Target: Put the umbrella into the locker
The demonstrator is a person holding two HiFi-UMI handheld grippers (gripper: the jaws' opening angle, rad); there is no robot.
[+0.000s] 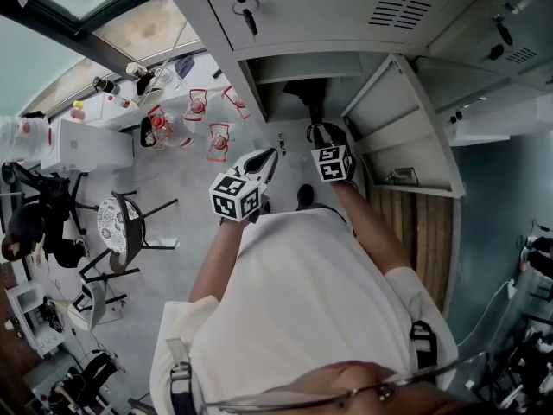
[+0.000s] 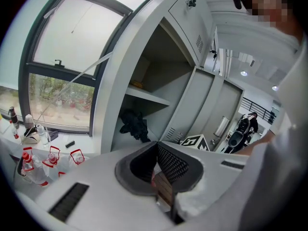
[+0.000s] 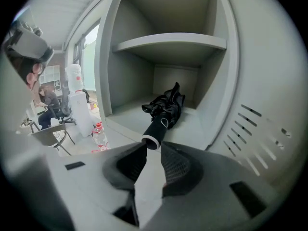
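Observation:
A folded black umbrella lies on the floor of the open locker's lower compartment, its handle end pointing out at me. My right gripper is right in front of that end. A narrow gap shows between its jaws, and the handle sits just beyond the tips, not between them. In the head view the umbrella is a dark shape inside the locker, with the right gripper just below it. My left gripper hangs back to the left, its jaws meeting at the tips on nothing.
The locker door stands swung open to the right. A shelf divides the locker above the umbrella. Bottles with red caps stand on the floor at the left, chairs further left. More locker doors are above.

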